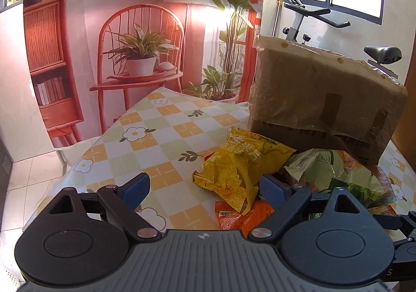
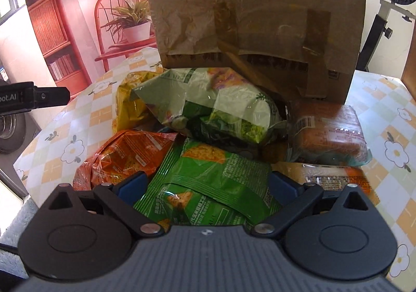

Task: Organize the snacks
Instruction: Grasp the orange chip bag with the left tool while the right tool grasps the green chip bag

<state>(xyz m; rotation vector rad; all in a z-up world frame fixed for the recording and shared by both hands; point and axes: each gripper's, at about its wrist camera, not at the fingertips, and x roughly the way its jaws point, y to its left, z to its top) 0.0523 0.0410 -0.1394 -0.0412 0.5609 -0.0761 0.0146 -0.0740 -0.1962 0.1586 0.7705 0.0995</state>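
Two tongs spread wide: left tongs [image 1: 204,186] by yellow chip bag [image 1: 241,164], right tongs [image 2: 208,185] over green snack pkt [image 2: 208,188], nothing gripped; cardboard box [image 2: 254,24] behind on bench [image 1: 161,130].

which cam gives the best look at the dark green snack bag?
Right wrist. The dark green snack bag fills the lower middle of that view, lying between the open fingers of the right gripper, print readable. Left wrist shows almost nothing of it: only a green sliver low on the right, and I cannot tell whether that is this bag.
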